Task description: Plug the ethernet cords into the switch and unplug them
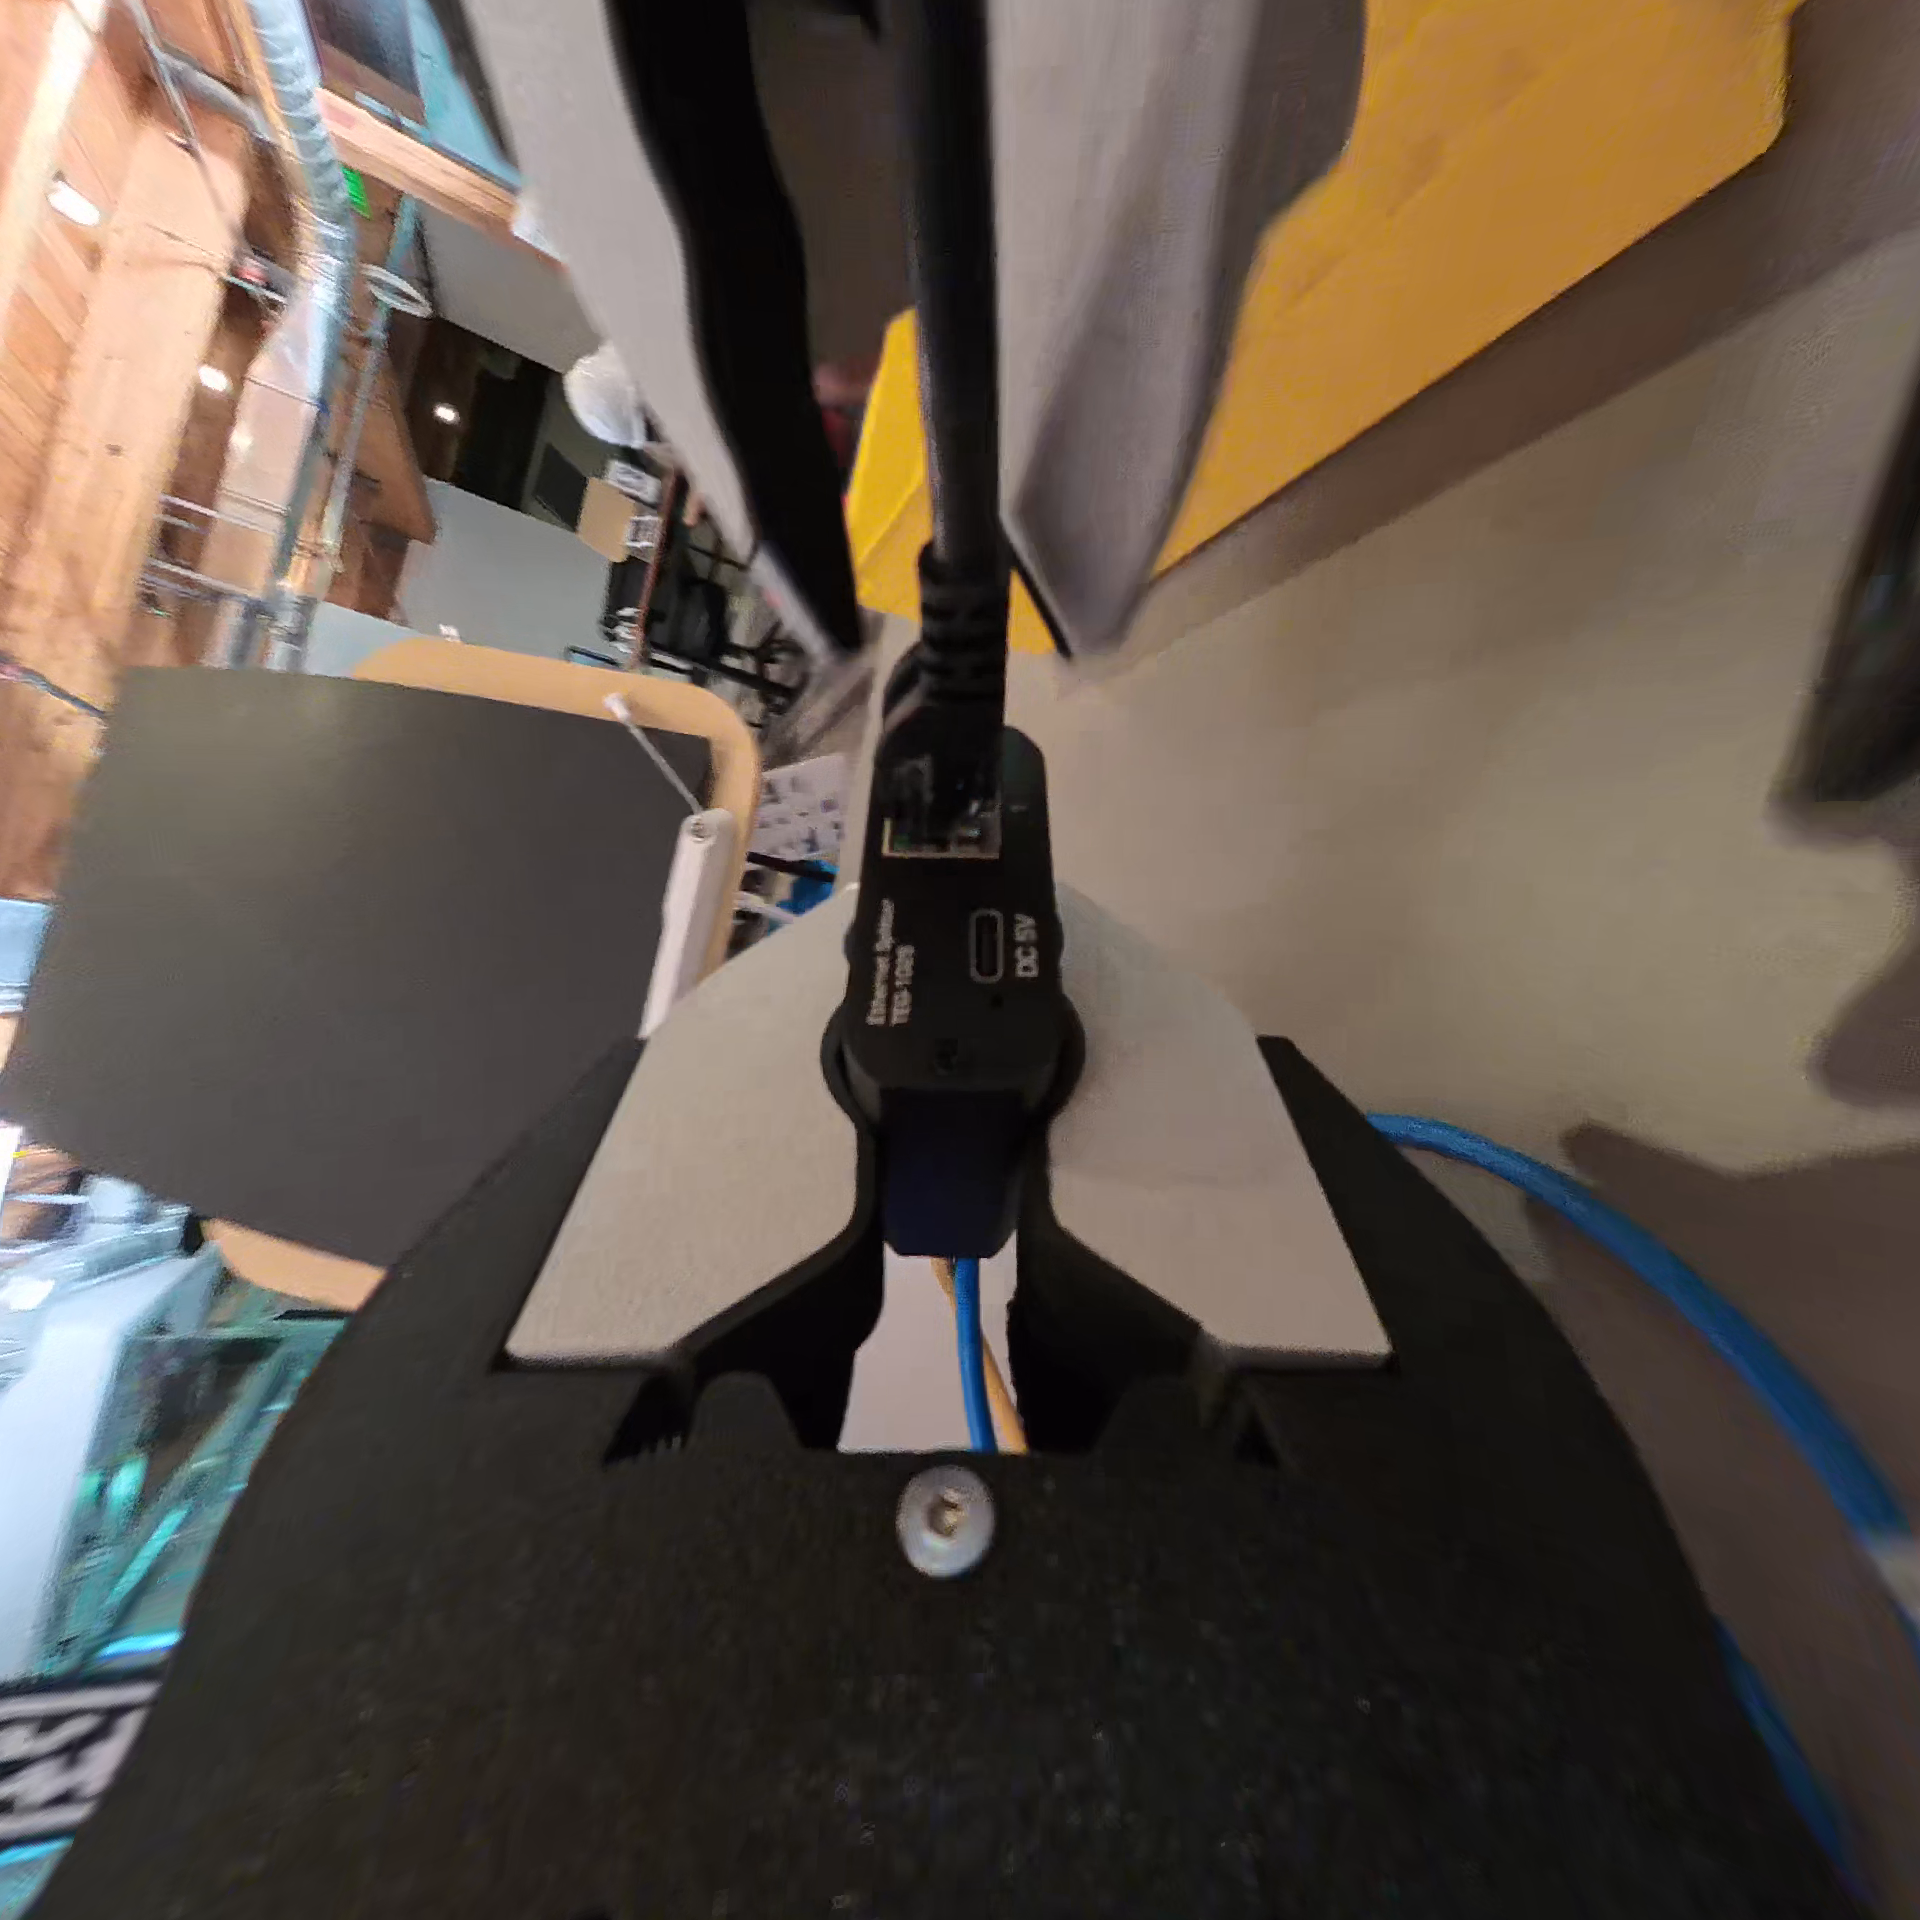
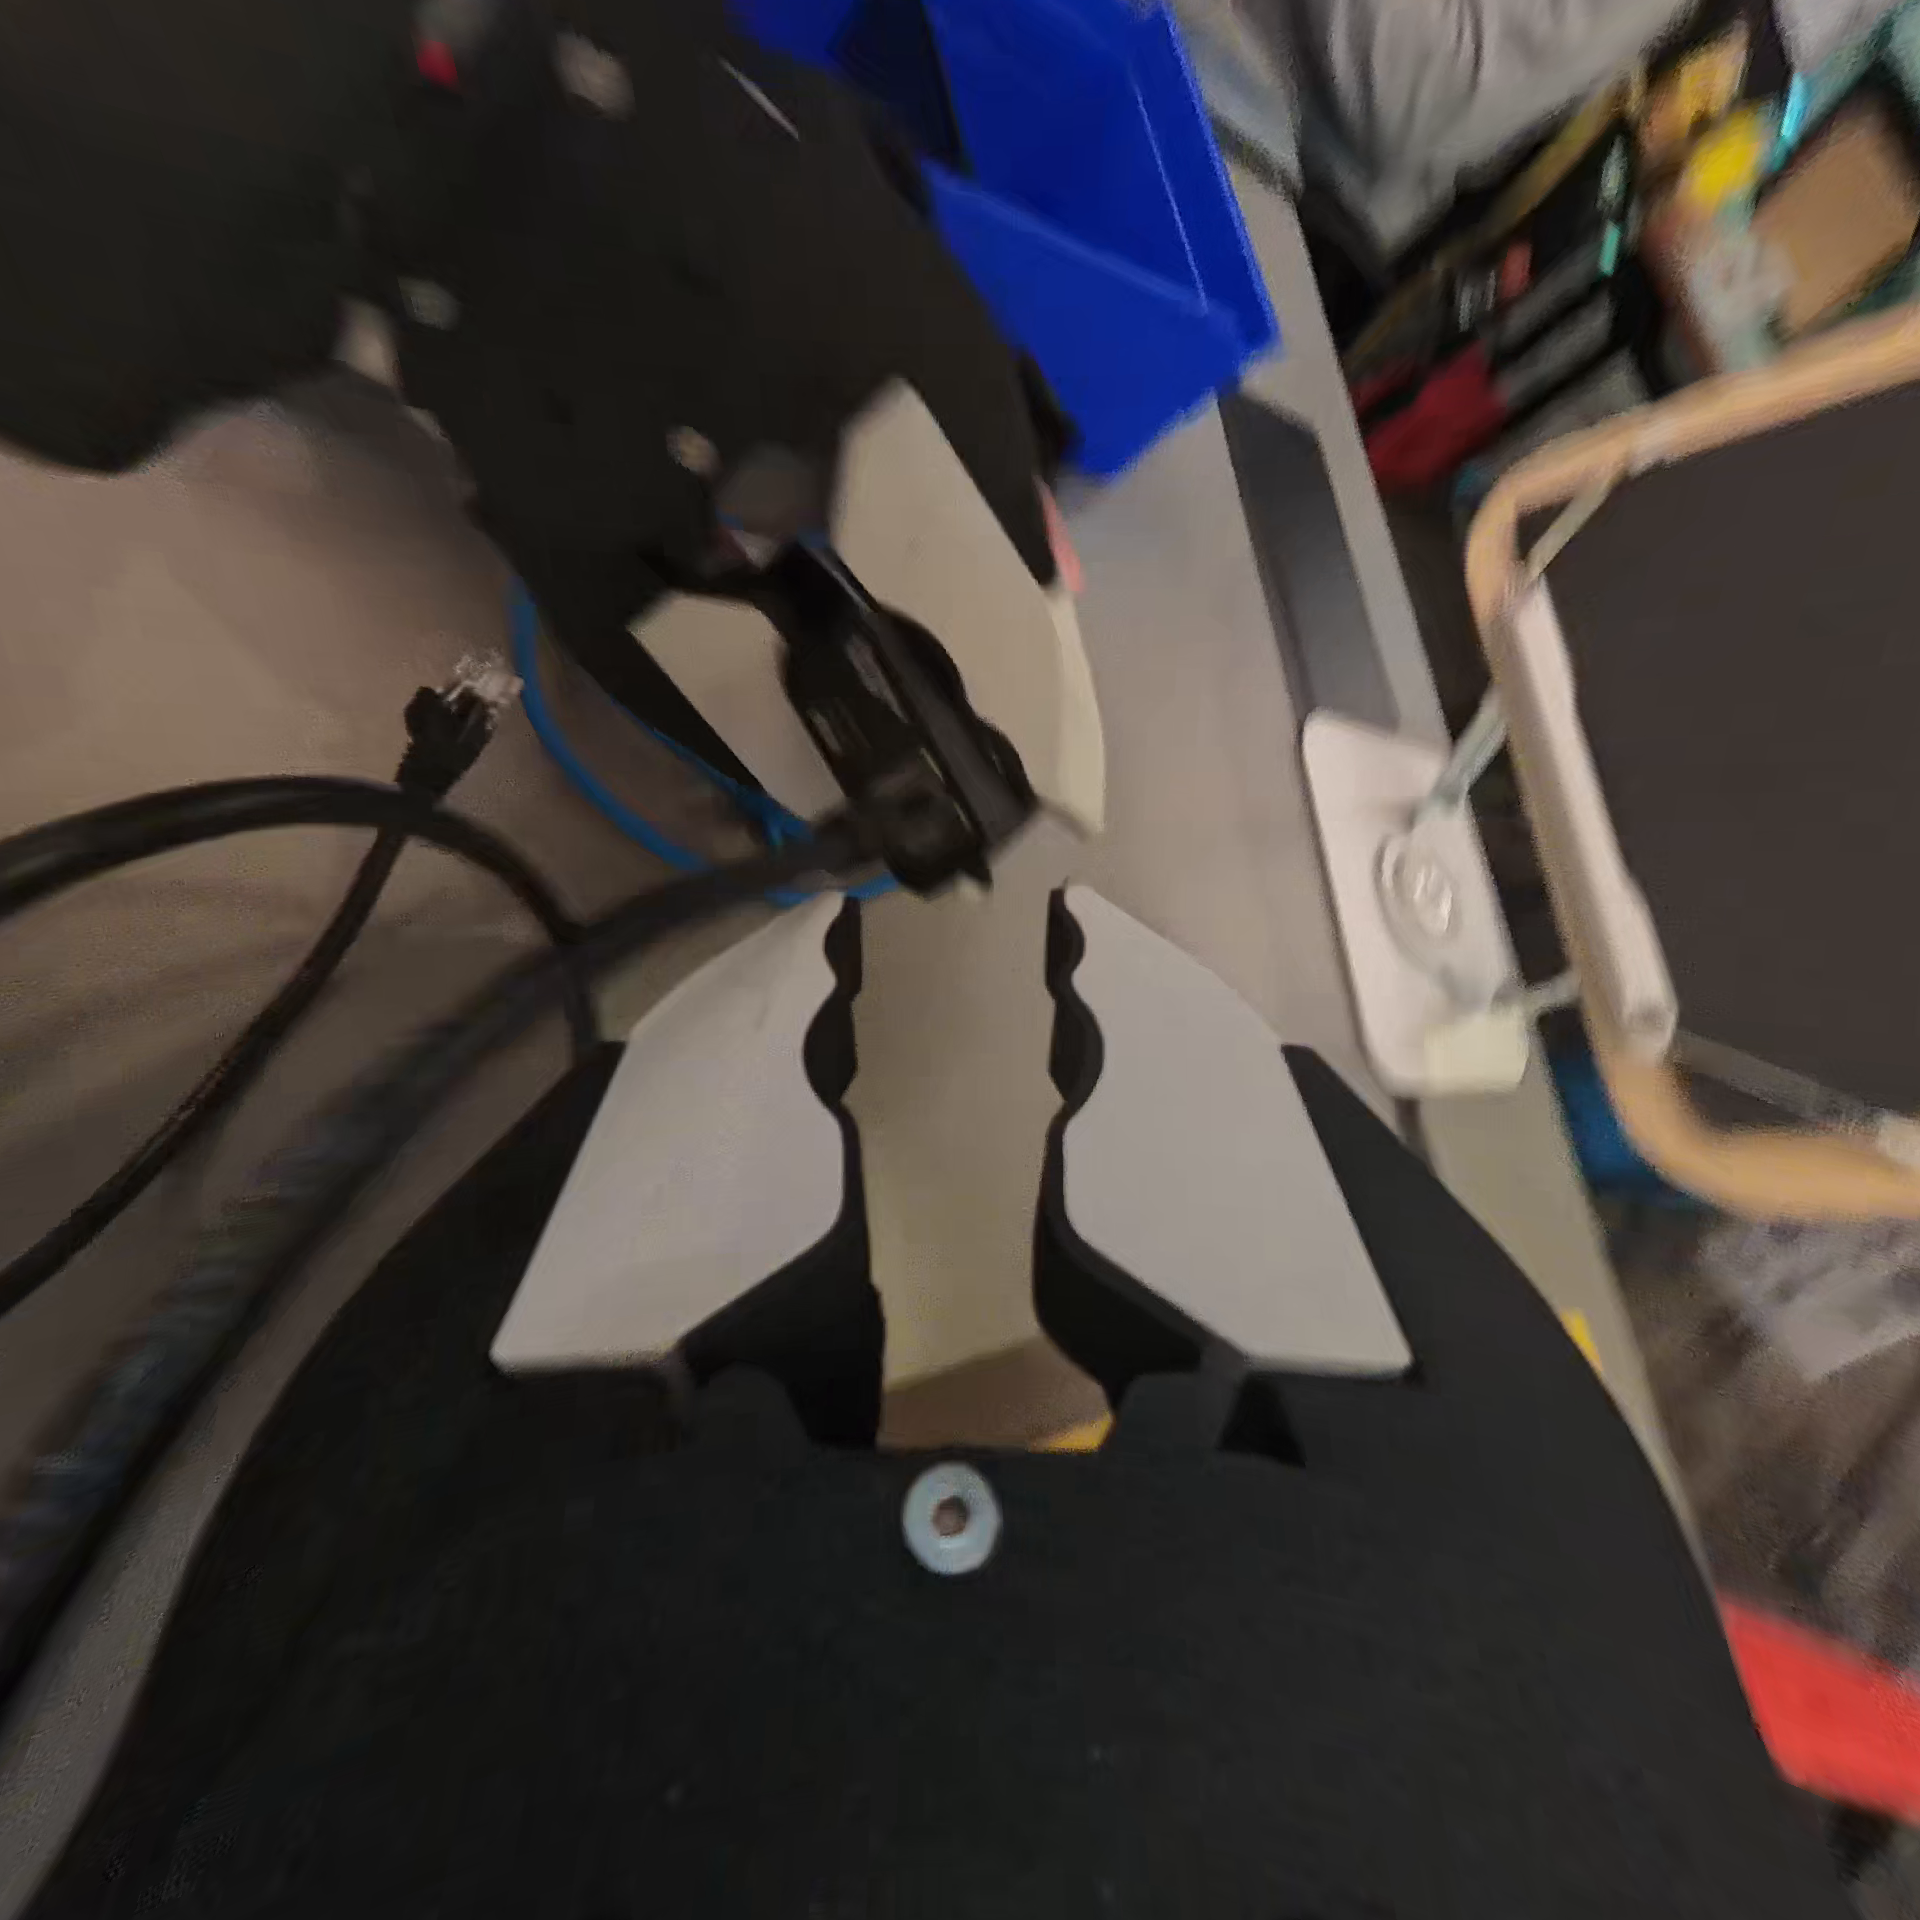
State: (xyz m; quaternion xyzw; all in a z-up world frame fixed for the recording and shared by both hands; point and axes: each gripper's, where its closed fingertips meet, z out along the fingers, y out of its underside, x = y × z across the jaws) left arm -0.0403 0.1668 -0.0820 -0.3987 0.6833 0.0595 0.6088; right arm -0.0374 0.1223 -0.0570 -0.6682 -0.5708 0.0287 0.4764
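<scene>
The small black ethernet switch [image 1: 956, 935] is clamped between the fingers of the left gripper [image 1: 954, 1049] and held up off the beige table [image 1: 1455, 831]. In the left wrist view a black ethernet cord [image 1: 961, 416] is seen seated in the port on the switch's far end, while a blue ethernet cord [image 1: 1621, 1226] runs out of its near end, back between the fingers and away over the table. The right gripper [image 2: 954, 914] is released and holds nothing, its fingers spread just short of the switch and the black cord's plug. A second black plug [image 2: 457, 717], with its clear tip showing, lies free on the table to the left and is judged not yet inserted, or already pulled; which of the two cannot be told. The task is therefore judged to be midway: at least two cords are plugged in, and one plug is out. Open table lies around the loose plug, though the looped black and blue cords crowd the space beneath the switch. A blue bin [image 2: 1091, 239] stands behind, and the table's edge, with a chair [image 2: 1714, 779] beyond it, lies close on the right.
</scene>
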